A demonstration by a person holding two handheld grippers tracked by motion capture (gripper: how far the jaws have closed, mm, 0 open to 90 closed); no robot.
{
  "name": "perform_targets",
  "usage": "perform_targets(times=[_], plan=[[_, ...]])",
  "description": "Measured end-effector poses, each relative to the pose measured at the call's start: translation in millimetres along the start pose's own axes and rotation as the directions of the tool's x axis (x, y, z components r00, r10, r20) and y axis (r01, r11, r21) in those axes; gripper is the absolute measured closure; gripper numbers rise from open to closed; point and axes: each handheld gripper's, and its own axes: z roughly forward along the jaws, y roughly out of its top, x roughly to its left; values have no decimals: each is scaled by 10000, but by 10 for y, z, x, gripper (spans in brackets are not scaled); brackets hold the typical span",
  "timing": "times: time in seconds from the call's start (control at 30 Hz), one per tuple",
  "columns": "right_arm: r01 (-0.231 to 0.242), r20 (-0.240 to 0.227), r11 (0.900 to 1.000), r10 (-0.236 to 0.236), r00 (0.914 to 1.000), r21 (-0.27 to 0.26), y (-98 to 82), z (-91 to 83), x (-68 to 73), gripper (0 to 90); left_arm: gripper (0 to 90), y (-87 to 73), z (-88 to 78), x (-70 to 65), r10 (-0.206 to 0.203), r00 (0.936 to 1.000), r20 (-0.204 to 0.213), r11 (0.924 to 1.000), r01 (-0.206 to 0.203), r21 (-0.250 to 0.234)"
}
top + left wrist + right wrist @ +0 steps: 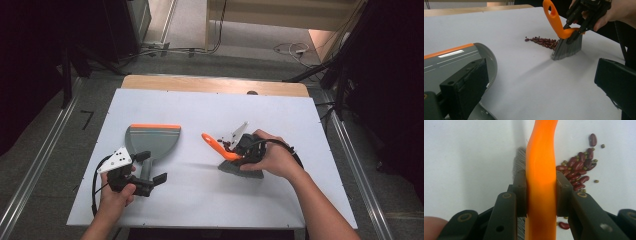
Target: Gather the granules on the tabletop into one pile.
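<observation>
A grey dustpan (152, 137) (446, 60) with an orange lip lies at the table's left, its handle pointing toward me. My left gripper (151, 167) (541, 70) rests at that handle with its jaws wide apart and bare table between them. My right gripper (239, 152) (574, 27) (541, 192) is shut on the orange handle of a small brush (215, 145) (567, 46) (541, 157). The brush's grey bristles touch the table. A pile of red beans (226, 145) (544, 42) (576, 172), mixed with small green ones, lies right beside the bristles on the dustpan side.
The white table top (200, 110) has a wooden strip (215, 84) along its far edge. Bare table separates the beans from the dustpan. Cables (292, 49) lie on the floor beyond, and dark stands flank both sides.
</observation>
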Motion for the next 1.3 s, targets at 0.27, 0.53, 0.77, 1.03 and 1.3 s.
perform_targets(times=[0.27, 0.53, 0.77, 1.03, 1.3], plan=[[25, -57, 9997, -27, 10000, -259, 18, 34, -169, 674, 0, -5, 5, 3, -12, 10000, -8, 10000, 12, 25], [108, 47, 9996, -107, 9999, -270, 72, 53, -293, 674, 0, -6, 5, 7, -8, 10000, -2, 10000, 8, 18], [171, 89, 9994, -169, 9998, -308, 107, 55, -374, 675, 0, -7, 6, 9, 12, 10000, -3, 10000, -12, 35], [76, 77, 9995, -73, 9999, -321, 134, 68, -465, 674, 0, -8, 5, 15, 8, 10000, -8, 10000, -8, 48], [24, 224, 9993, -16, 9997, -371, 148, 70, -526, 674, 0, -9, 6, 16, 21, 10000, -12, 10000, -21, 52]])
